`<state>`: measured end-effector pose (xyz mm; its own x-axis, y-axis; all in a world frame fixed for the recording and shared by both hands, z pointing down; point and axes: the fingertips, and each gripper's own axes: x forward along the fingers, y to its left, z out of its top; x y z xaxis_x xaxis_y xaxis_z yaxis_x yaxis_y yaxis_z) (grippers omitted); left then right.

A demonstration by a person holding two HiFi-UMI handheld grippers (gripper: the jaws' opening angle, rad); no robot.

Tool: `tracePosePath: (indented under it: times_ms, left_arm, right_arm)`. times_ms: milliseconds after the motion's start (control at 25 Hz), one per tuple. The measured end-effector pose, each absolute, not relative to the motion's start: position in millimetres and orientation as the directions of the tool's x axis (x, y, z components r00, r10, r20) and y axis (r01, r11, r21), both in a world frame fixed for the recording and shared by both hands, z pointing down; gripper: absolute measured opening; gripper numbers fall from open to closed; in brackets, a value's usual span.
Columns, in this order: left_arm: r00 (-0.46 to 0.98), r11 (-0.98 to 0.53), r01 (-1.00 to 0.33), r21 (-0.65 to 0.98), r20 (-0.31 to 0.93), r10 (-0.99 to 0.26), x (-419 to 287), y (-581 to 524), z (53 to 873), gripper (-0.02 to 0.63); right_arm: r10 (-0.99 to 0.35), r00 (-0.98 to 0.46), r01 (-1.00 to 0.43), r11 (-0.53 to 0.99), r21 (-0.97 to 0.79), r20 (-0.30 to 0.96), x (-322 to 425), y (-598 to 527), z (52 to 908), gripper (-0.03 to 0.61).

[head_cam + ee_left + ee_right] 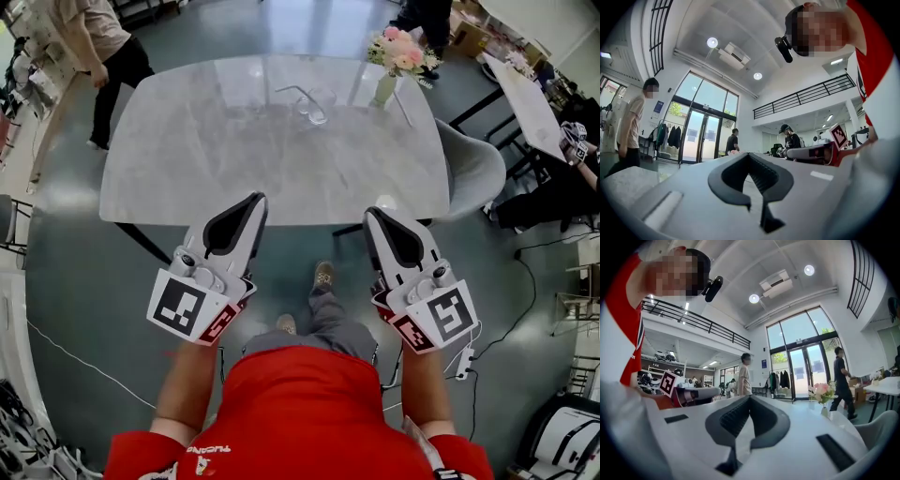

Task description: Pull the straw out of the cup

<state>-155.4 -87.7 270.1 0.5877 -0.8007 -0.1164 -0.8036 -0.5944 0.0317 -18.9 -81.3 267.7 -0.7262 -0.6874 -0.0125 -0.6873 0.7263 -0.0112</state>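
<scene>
A clear glass cup [315,107] stands on the far middle of the grey marble table [187,159], with a thin straw [289,90] leaning out of it to the left. Both grippers hover short of the table's near edge, well away from the cup. My left gripper [259,198] is shut with nothing in it, and its jaws meet at the tips in the left gripper view [750,154]. My right gripper [368,213] is likewise shut and empty [750,397]. The cup shows in neither gripper view.
A vase of pink flowers [401,52] stands at the table's far right corner [822,393]. A grey chair [473,169] sits at the right end. A person [101,42] stands by the far left corner, and others work at a desk on the right.
</scene>
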Motion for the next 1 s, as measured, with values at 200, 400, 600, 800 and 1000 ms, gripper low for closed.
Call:
tracePosePath:
  times_ms: [200, 400, 600, 800, 1000]
  left_arm:
    - [0.566, -0.572, -0.82, 0.027, -0.106, -0.817, -146.7, -140.1, 281.8, 0.005]
    - [0.546, -0.549, -0.836, 0.023, -0.076, -0.834, -133.4, -201.0, 297.1, 0.005]
    - [0.513, -0.513, -0.858, 0.031, -0.027, -0.858, -120.1, -257.0, 323.0, 0.005]
    - [0.471, -0.47, -0.88, 0.068, 0.008, -0.882, -113.3, -302.9, 348.0, 0.005]
    - [0.462, -0.458, -0.885, 0.08, 0.036, -0.886, -107.2, -337.2, 365.8, 0.006]
  right_arm:
    - [-0.664, -0.748, -0.663, 0.748, -0.013, -0.018, -15.8, -137.6, 275.6, 0.0]
    - [-0.641, -0.768, -0.64, 0.768, -0.027, -0.022, -4.5, -201.9, 277.1, 0.0]
    - [-0.604, -0.797, -0.603, 0.796, -0.04, -0.012, 4.9, -257.6, 282.7, 0.0]
    - [-0.576, -0.817, -0.575, 0.817, -0.047, -0.023, 16.5, -304.2, 279.2, 0.0]
    - [-0.56, -0.828, -0.559, 0.827, -0.055, -0.009, 22.0, -334.8, 284.3, 0.0]
